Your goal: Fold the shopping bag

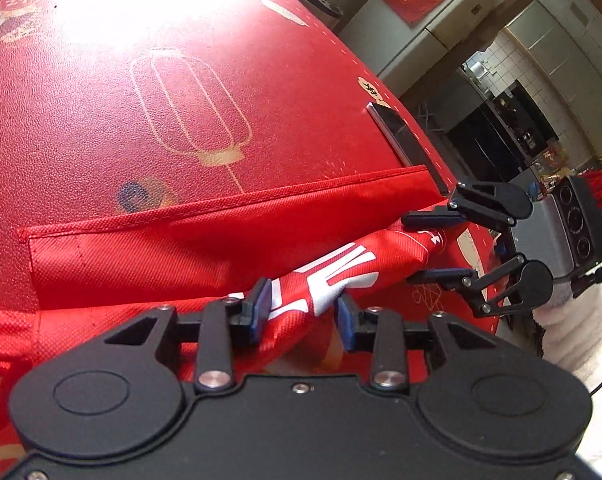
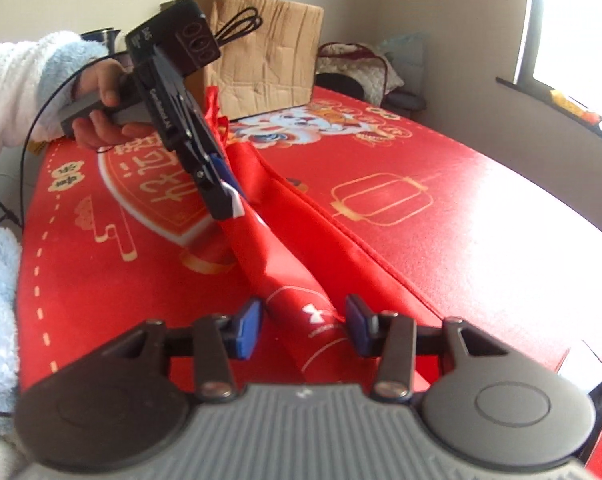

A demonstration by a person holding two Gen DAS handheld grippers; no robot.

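Observation:
The red shopping bag (image 1: 189, 240) lies on the red printed tablecloth (image 1: 181, 100), partly gathered into a long roll with white lettering. My left gripper (image 1: 303, 314) is shut on that roll, its blue pads (image 1: 261, 308) pressing the fabric from both sides. In the right wrist view the left gripper (image 2: 227, 190) pinches the far end of the bag (image 2: 301, 240) and holds it off the table. My right gripper (image 2: 303, 330) stands open around the near end with the white logo, pads apart from it. In the left wrist view the right gripper (image 1: 429, 246) straddles the bag's tip.
A cardboard box (image 2: 269, 52) with a wire whisk stands at the table's far end. A dark flat slab (image 1: 405, 144) lies near the table edge by the bag. A hand (image 2: 101, 92) in a fluffy sleeve holds the left gripper. Cabinets stand beyond the table.

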